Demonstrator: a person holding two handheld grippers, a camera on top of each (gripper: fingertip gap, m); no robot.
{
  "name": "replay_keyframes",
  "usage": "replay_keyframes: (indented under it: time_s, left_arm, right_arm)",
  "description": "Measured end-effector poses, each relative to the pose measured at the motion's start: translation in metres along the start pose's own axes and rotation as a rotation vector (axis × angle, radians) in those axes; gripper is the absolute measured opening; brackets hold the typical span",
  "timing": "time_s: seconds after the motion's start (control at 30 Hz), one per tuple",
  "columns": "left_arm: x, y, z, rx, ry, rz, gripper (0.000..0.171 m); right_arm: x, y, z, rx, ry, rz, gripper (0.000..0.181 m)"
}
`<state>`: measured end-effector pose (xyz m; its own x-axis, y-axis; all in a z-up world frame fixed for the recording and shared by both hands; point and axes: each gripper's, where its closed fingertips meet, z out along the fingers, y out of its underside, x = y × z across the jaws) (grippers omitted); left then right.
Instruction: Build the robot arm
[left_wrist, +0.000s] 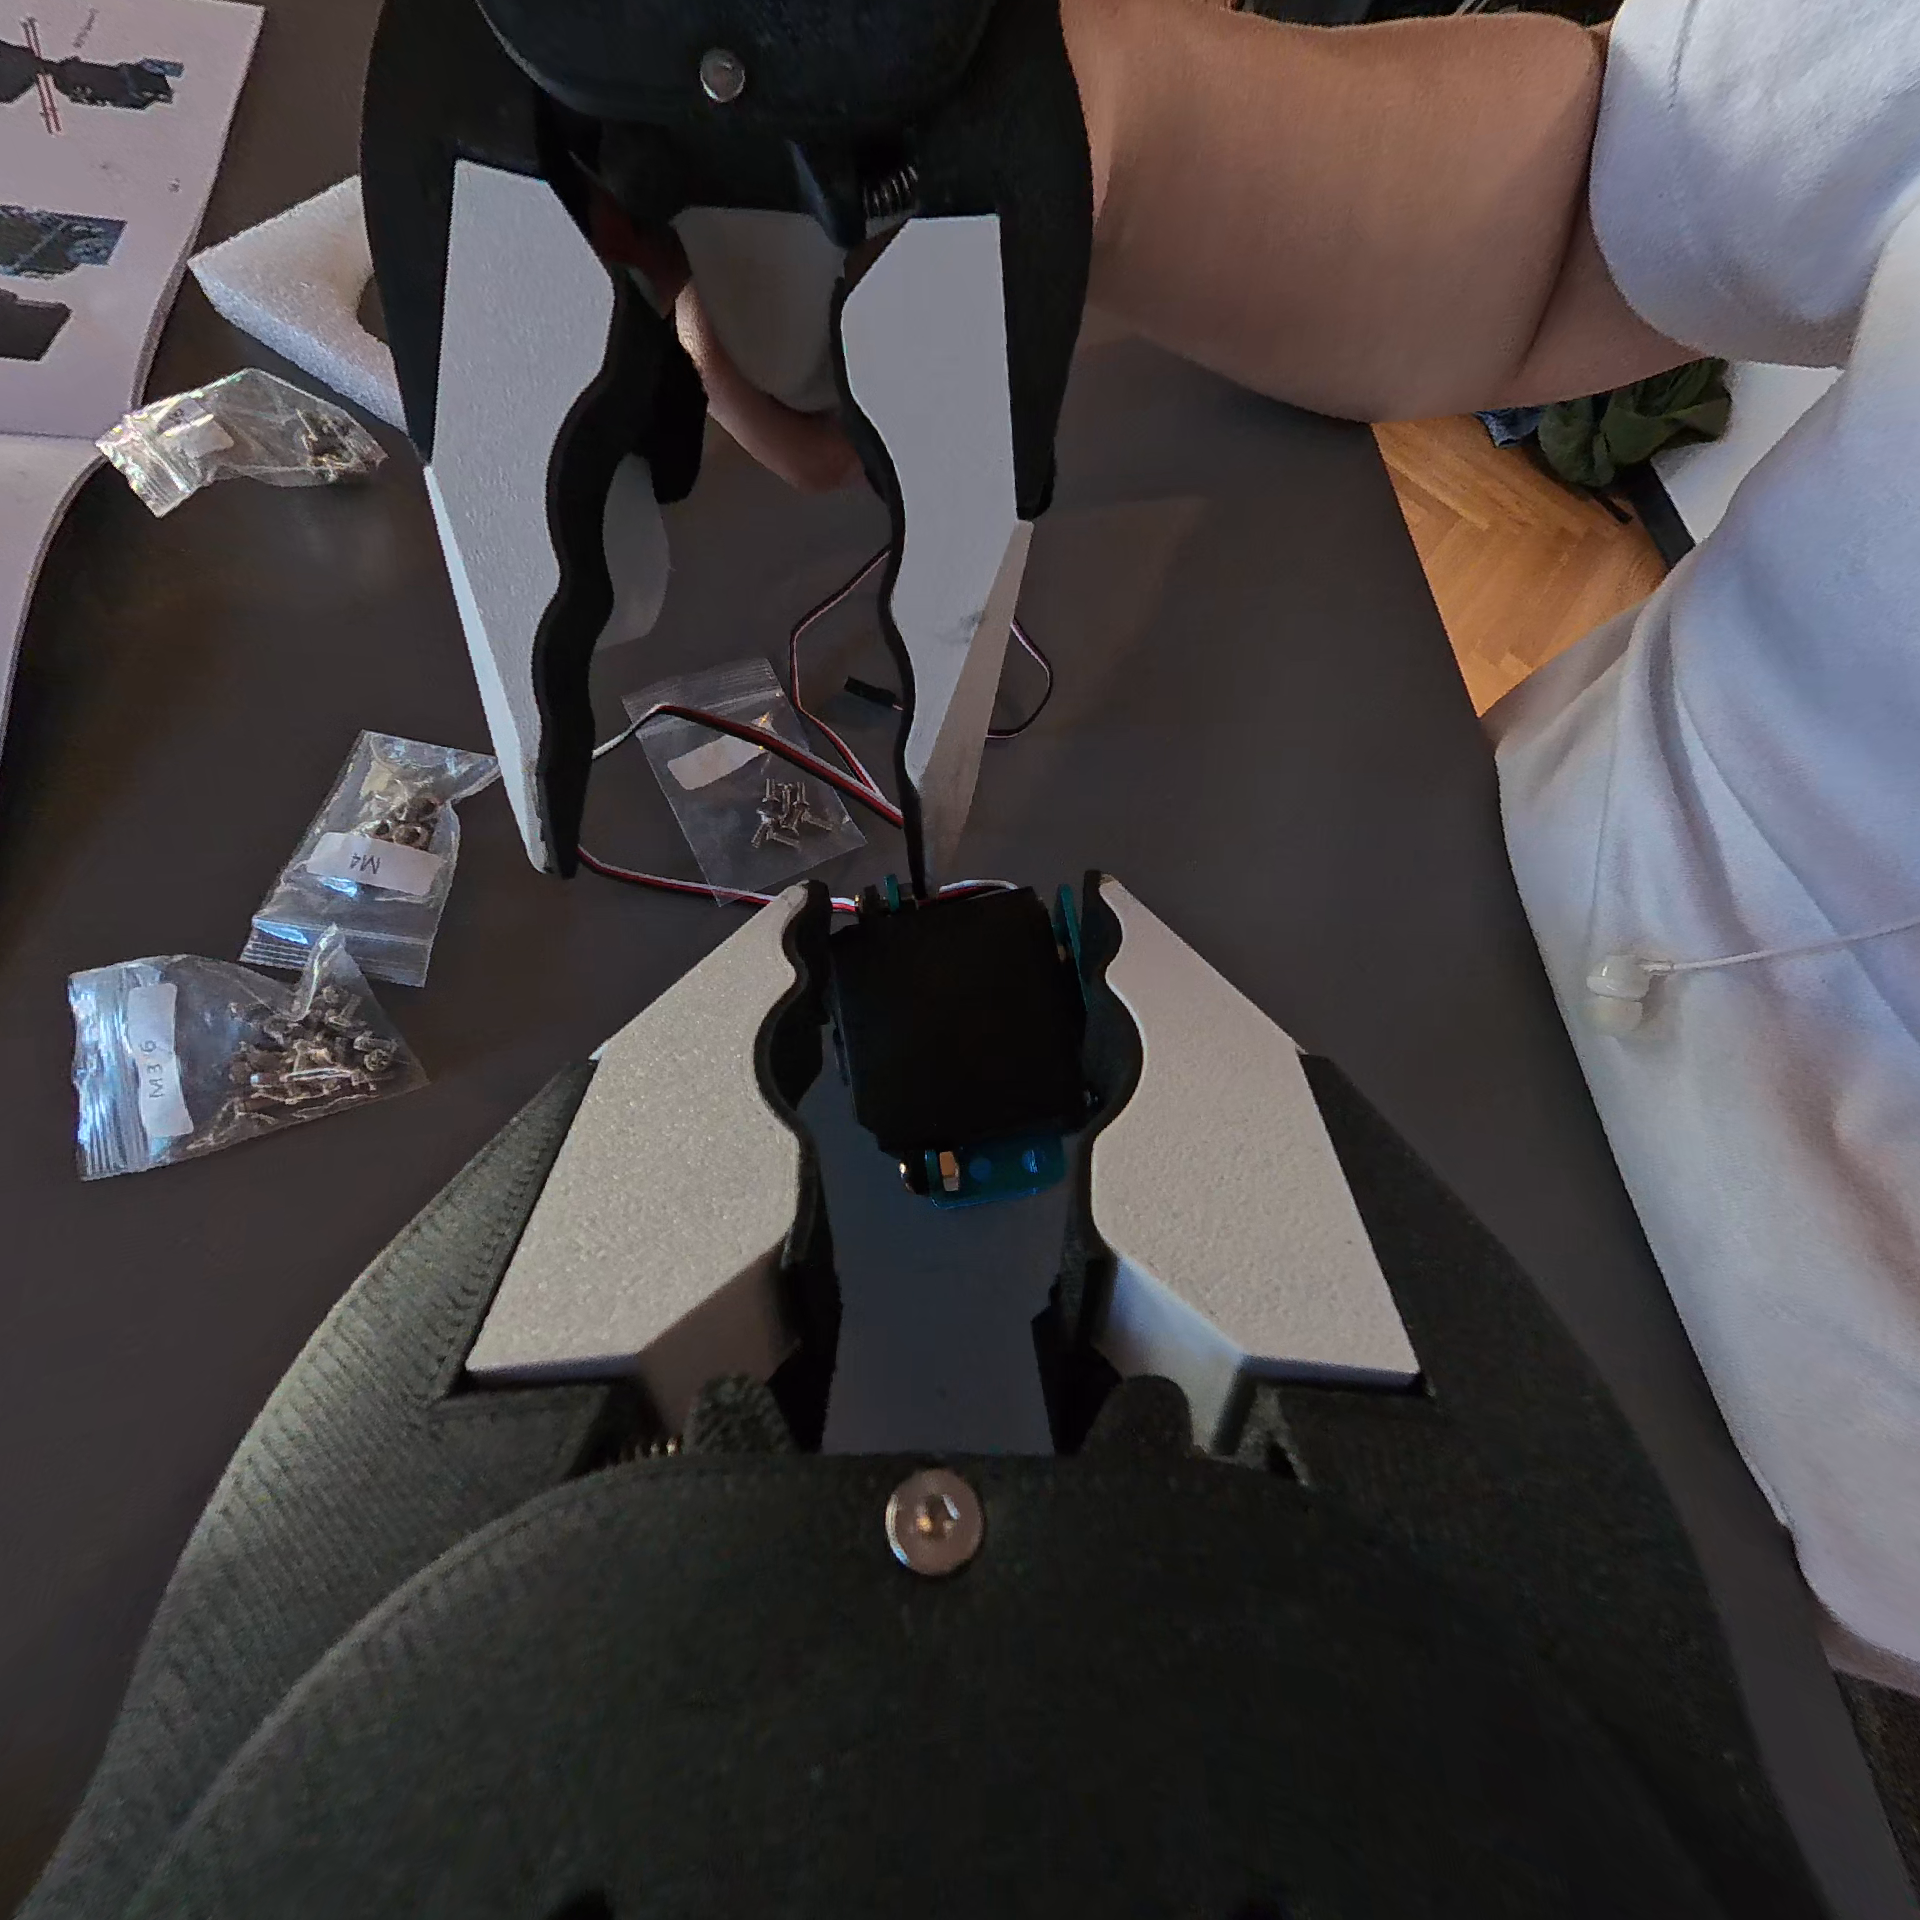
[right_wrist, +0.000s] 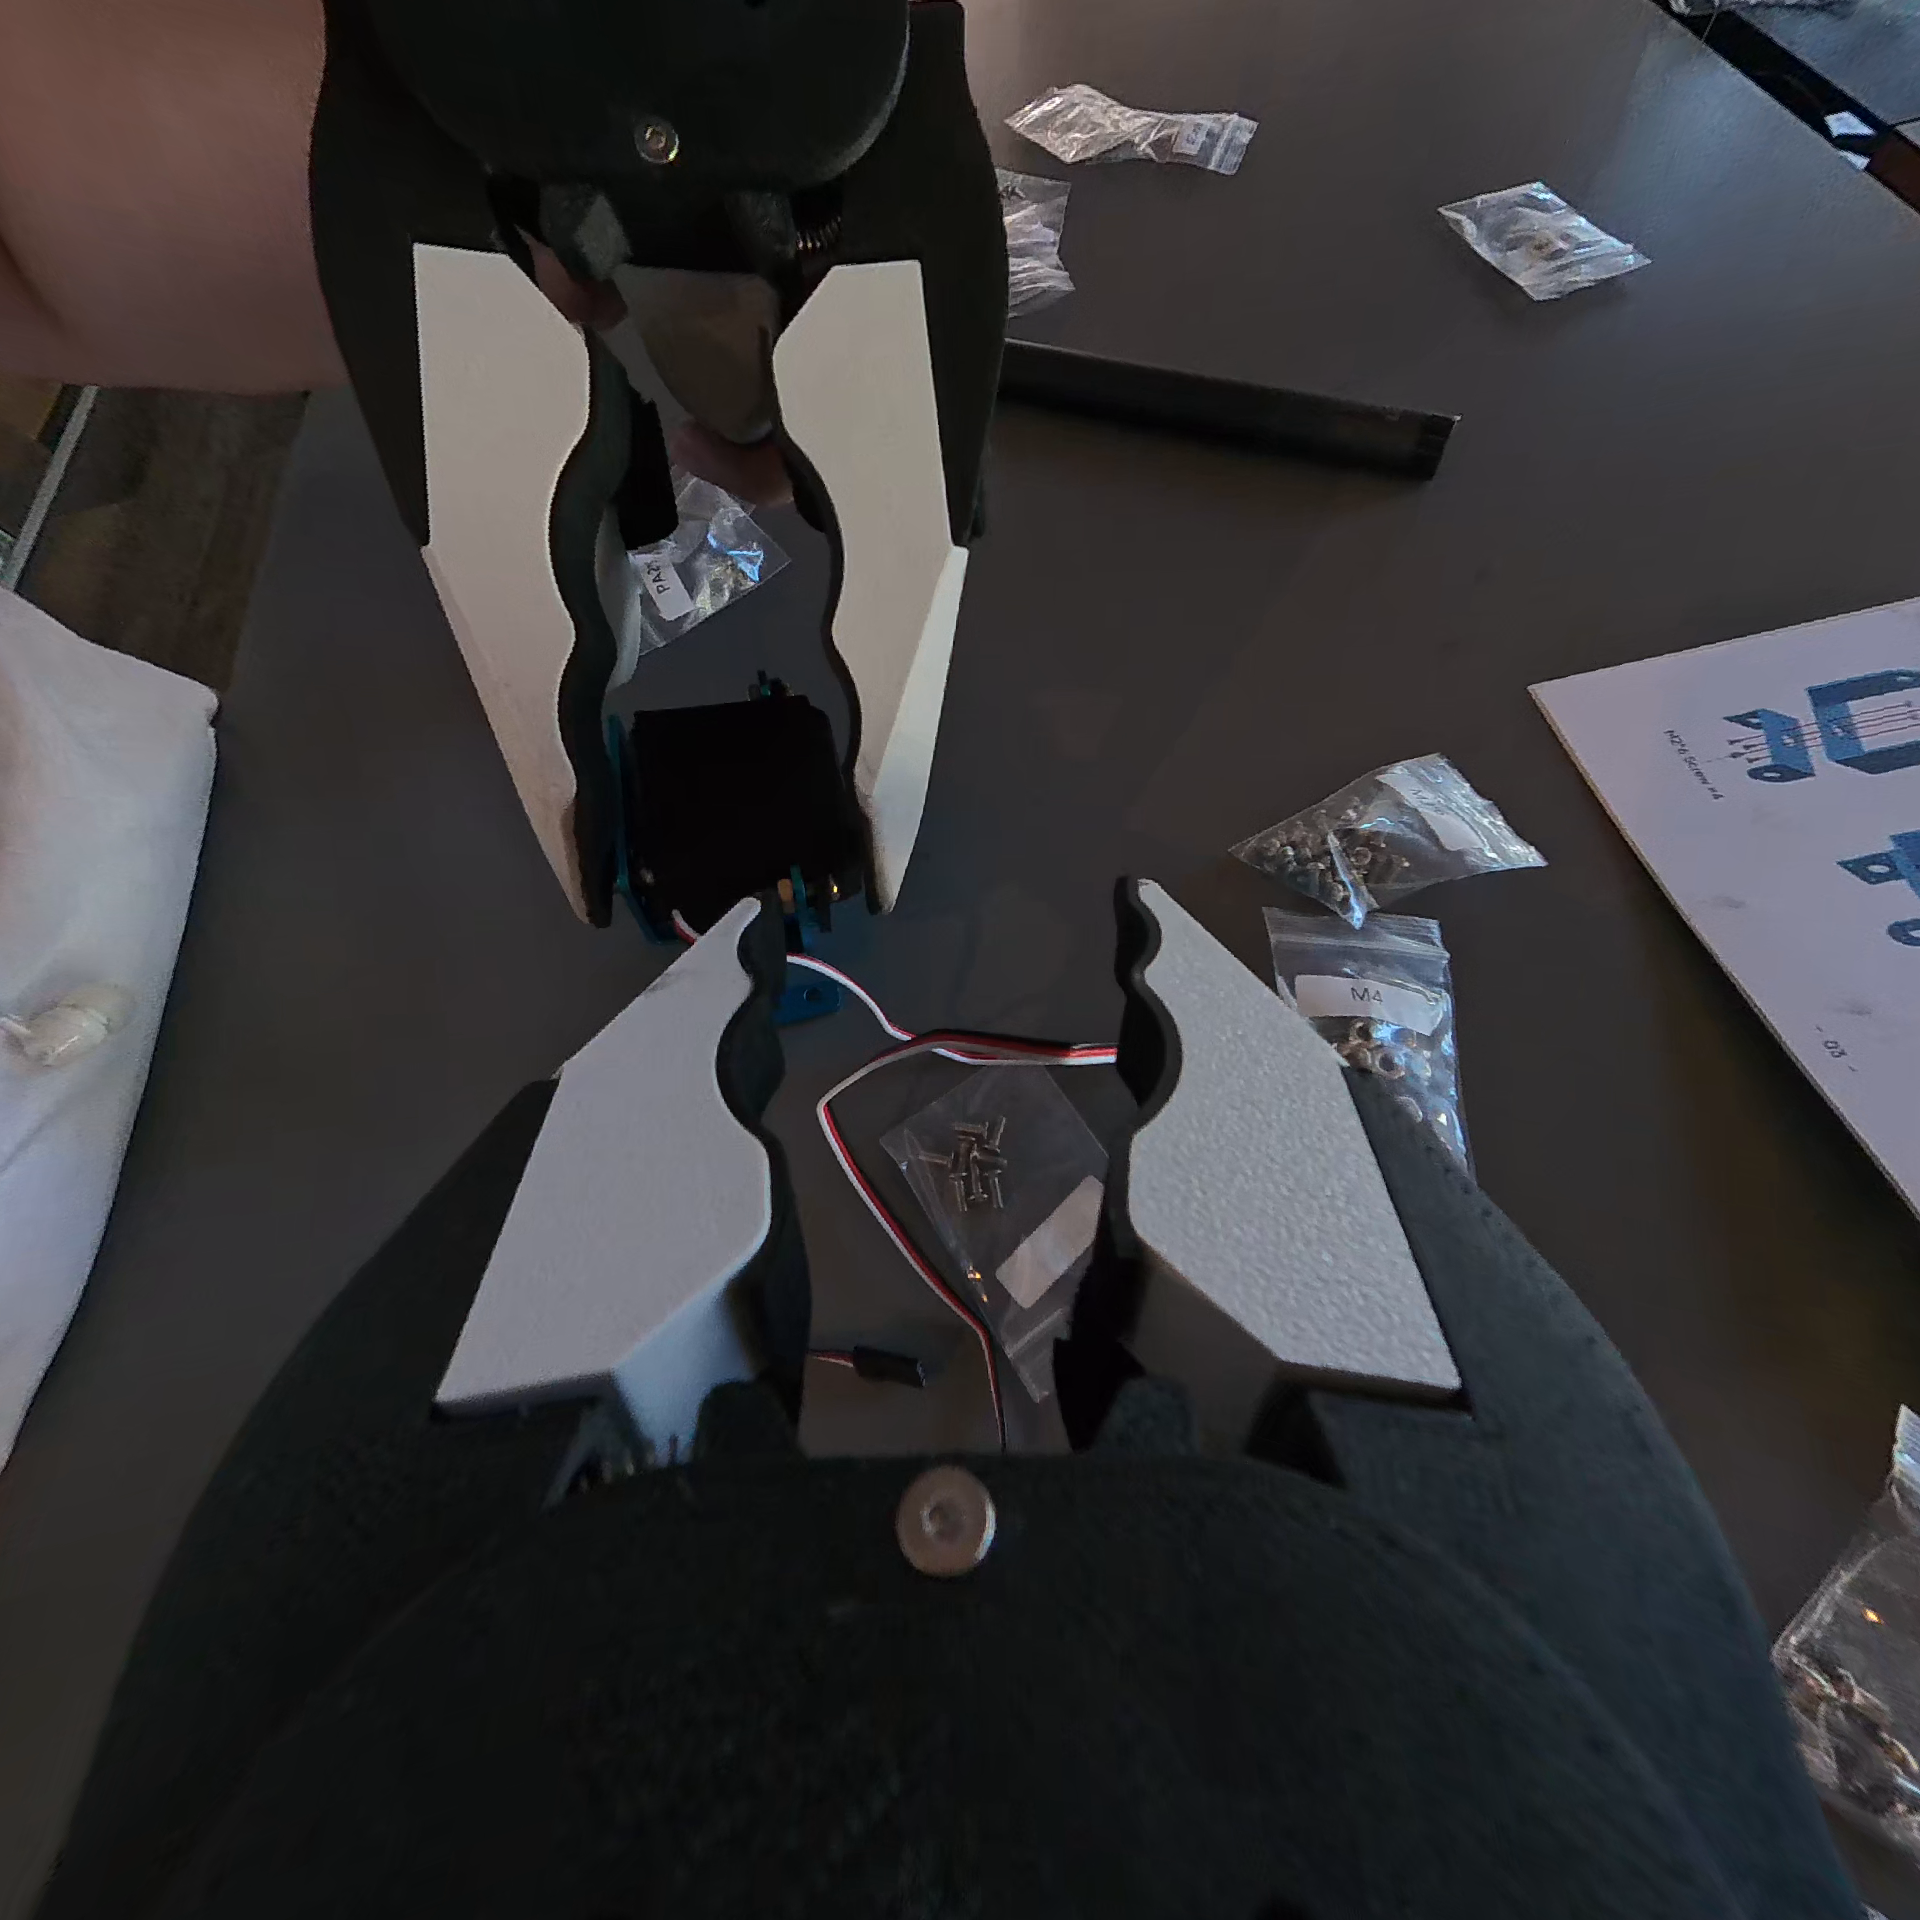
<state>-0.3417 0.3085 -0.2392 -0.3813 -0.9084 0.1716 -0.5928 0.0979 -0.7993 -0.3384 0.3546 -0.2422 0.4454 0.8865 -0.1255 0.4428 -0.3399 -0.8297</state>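
Observation:
My left gripper (left_wrist: 951, 902) is shut on a black servo (left_wrist: 956, 1018) that sits in a blue bracket (left_wrist: 997, 1179), just above the dark table (left_wrist: 1247, 727). In the right wrist view the left gripper (right_wrist: 738, 899) comes in from the top, with the servo (right_wrist: 727, 800) between its white fingers. My right gripper (right_wrist: 940, 904) is open and empty. Its left fingertip (right_wrist: 743, 925) is at the wire end of the servo. Under its jaws lie the servo's red, white and black wire (right_wrist: 935, 1039) and a small bag of screws (right_wrist: 997, 1164). In the left wrist view the right gripper (left_wrist: 743, 842) faces mine.
Several clear bags of screws (left_wrist: 229, 1060) (left_wrist: 358, 852) (right_wrist: 1382, 831) lie on the table. Printed sheets (left_wrist: 94, 208) (right_wrist: 1766, 883), white foam (left_wrist: 301, 301) and a black bar (right_wrist: 1226, 416) lie farther out. A person in a white shirt (left_wrist: 1714, 935) is at the table's edge.

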Motion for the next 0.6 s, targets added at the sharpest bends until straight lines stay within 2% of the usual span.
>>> replay_keyframes:
  time_s: [0.6]
  left_arm:
    - [0.0008,0.0002,-0.0003,-0.001,-0.007,-0.001,0.049]
  right_arm:
    - [0.0003,-0.0006,-0.0033,0.006,0.032,0.014,0.064]
